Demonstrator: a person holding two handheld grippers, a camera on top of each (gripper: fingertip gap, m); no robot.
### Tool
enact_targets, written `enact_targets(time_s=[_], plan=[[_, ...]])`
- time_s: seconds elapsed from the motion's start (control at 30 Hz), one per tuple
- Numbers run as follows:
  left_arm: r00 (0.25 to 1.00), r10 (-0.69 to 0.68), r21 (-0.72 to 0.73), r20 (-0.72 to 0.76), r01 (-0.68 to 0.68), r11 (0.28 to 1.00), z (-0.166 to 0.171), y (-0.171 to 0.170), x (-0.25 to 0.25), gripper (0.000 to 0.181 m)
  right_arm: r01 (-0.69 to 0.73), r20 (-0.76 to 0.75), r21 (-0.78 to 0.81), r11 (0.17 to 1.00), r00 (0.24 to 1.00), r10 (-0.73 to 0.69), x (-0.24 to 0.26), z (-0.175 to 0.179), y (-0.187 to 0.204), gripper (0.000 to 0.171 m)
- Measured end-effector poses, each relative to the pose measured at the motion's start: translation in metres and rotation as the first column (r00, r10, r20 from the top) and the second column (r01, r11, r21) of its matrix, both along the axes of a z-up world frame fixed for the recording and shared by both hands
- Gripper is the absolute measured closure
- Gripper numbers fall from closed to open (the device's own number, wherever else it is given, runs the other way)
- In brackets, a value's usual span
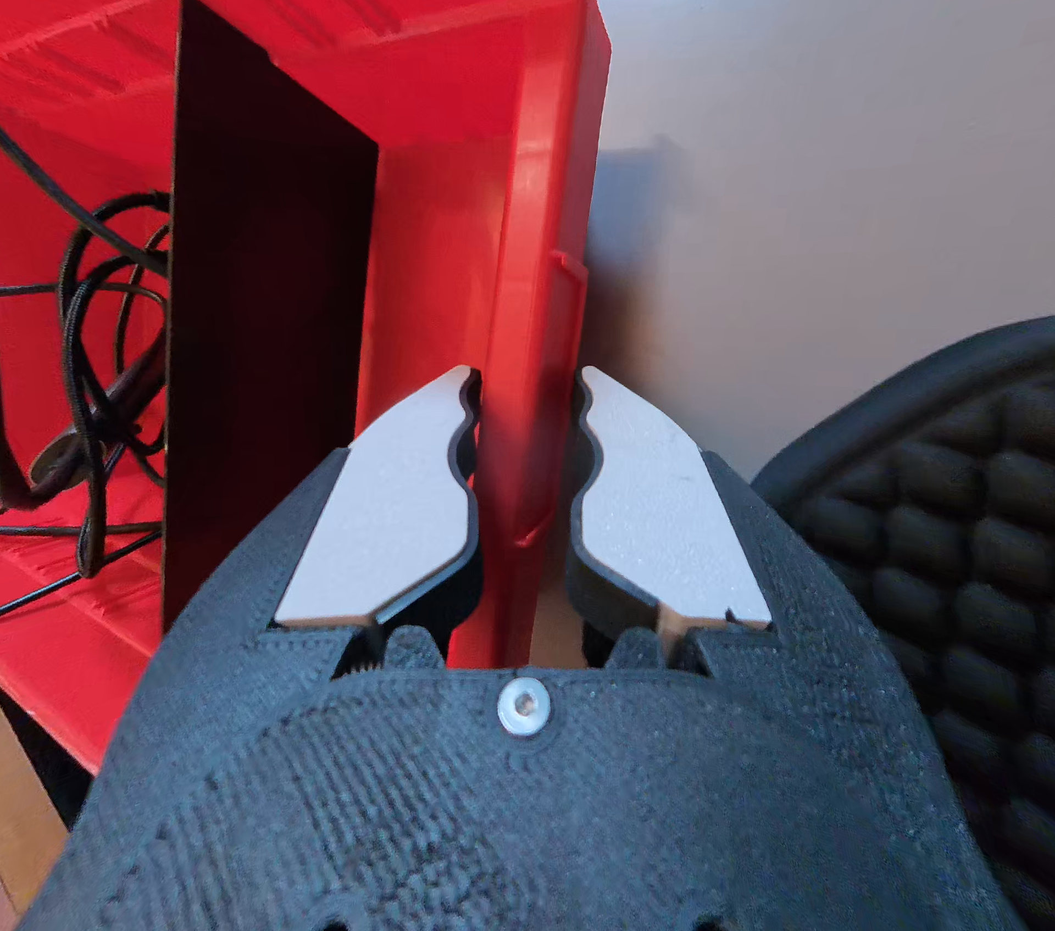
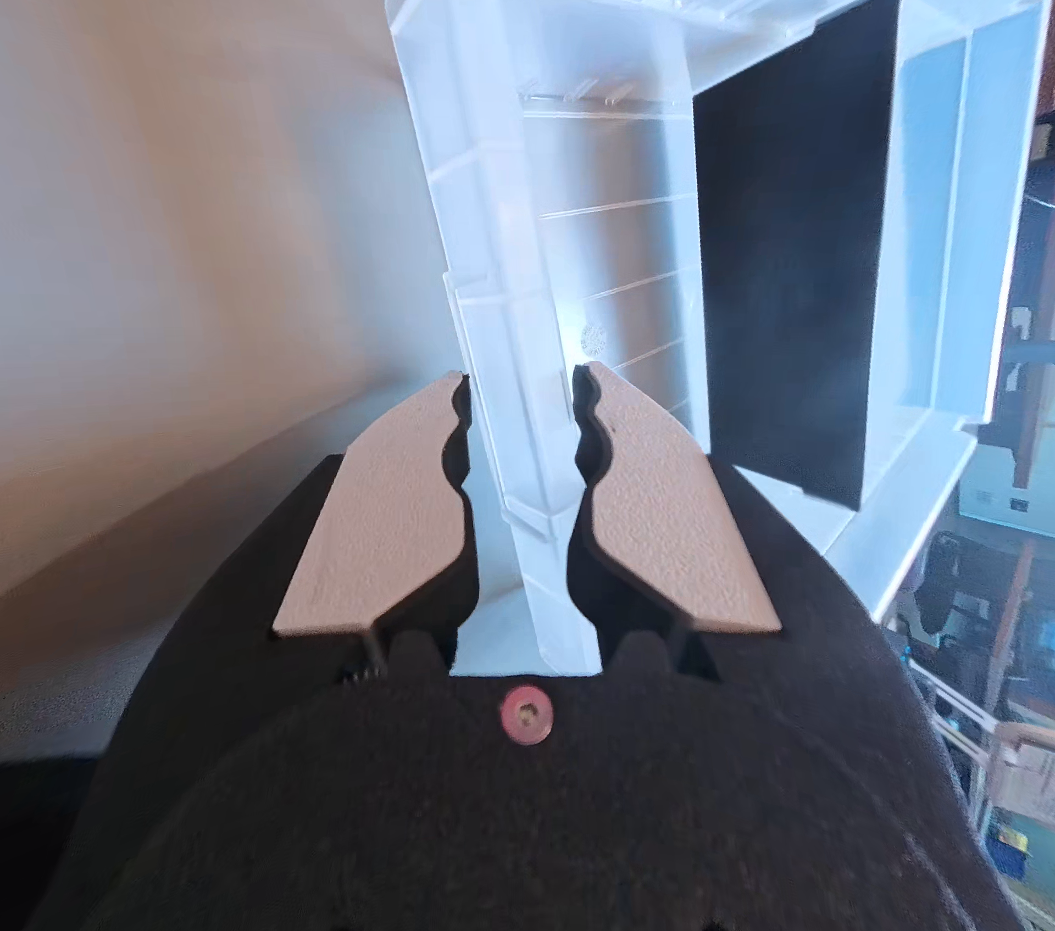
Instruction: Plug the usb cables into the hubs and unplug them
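My left gripper (image 1: 526, 378) is shut on the right side wall of a red plastic bin (image 1: 399, 76), which is lifted and tilted. A black divider (image 1: 257, 304) splits the bin. Tangled black usb cables (image 1: 97, 361) lie in its left compartment. The compartment next to my fingers looks empty. My right gripper (image 2: 520, 378) is shut on the left side wall of a clear plastic bin (image 2: 571, 133), also lifted and tilted. That bin has a black divider (image 2: 793, 247) and shows nothing inside. No hub is in view.
A black padded cushion with a bumpy surface (image 1: 942, 532) is at the right of the left wrist view. A pale wall (image 1: 828, 76) is behind the red bin. Cluttered shelves (image 2: 1016, 504) show at the right of the right wrist view. Across from one pair of fingers to the other is roughly 40 cm.
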State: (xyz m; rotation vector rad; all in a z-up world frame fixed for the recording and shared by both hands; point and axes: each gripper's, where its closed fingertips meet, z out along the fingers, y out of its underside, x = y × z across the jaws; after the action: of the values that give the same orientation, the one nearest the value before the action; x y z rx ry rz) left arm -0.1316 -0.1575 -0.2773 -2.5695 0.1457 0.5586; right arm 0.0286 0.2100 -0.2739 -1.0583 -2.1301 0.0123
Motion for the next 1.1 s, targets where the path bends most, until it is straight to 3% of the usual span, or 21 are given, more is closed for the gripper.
enact_targets(time_s=[0.27,0.4,0.5,0.63,0.8,1.1], plan=[[0.999,0.044,0.035,-0.021,-0.043,0.998,0.001,0.008,-0.029,0.148,0.047,-0.076,-0.012,0.999,0.996,-0.047,-0.045,0.003,0.039,0.135],[0.993,0.120,0.091,-0.015,-0.118,0.989,0.004,0.007,-0.045,0.139,-0.014,-0.233,-0.249,0.969,0.971,-0.046,-0.049,0.031,0.005,0.130],[0.977,0.213,0.156,-0.013,-0.209,0.965,0.010,0.005,-0.048,0.129,-0.099,-0.367,-0.449,0.888,0.927,-0.082,-0.040,0.059,-0.029,0.129],[0.959,0.279,0.391,0.043,-0.273,0.879,0.048,0.013,-0.037,0.129,-0.169,-0.480,-0.593,0.787,0.859,-0.178,-0.027,0.076,-0.050,0.130],[0.926,0.376,0.529,0.039,-0.338,0.778,0.087,0.020,-0.044,0.128,-0.193,-0.532,-0.622,0.759,0.815,-0.228,-0.026,0.070,-0.053,0.129],[0.843,0.536,0.526,0.055,-0.480,0.701,0.127,0.038,-0.120,0.124,-0.196,-0.545,-0.629,0.753,0.801,-0.248,-0.022,0.069,-0.049,0.123]])
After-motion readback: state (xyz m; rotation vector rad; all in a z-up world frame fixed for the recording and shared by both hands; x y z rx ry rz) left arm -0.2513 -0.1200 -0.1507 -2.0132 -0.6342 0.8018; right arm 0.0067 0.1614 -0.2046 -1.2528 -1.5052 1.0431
